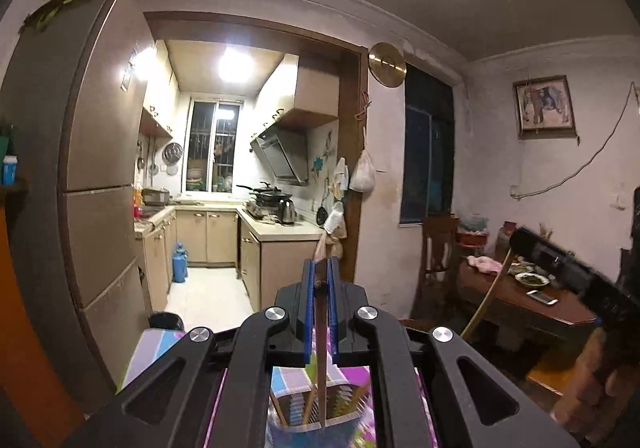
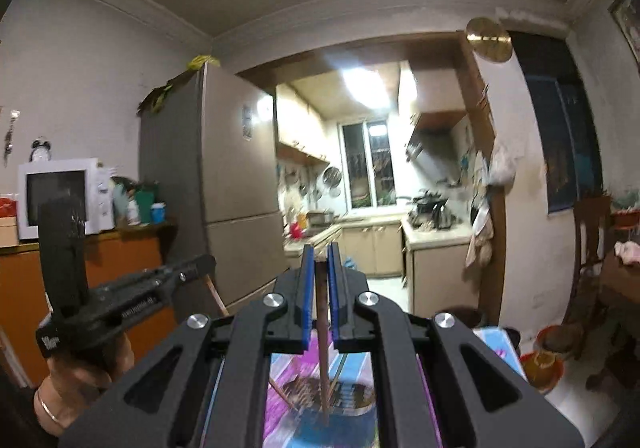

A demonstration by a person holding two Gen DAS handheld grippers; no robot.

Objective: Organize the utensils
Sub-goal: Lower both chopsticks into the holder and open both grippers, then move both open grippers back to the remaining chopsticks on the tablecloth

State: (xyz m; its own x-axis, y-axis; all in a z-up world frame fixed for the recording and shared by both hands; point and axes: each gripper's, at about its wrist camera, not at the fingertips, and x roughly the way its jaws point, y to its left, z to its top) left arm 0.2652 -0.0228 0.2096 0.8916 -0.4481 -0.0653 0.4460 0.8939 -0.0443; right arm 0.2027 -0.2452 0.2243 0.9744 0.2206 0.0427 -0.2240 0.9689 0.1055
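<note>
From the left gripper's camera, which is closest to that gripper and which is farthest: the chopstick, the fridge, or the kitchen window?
1. Chopstick: pinched in the left gripper.
2. Fridge: on the left, this side of the kitchen doorway.
3. Kitchen window: at the kitchen's back wall, farthest.

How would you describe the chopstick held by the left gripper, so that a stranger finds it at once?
Look at the colourful tablecloth, then at the slotted utensil holder on it. The brown chopstick stands above the holder, pinched between the blue pads of the left gripper, with its thin end pointing down; the paler sticks lean inside the holder.
</note>
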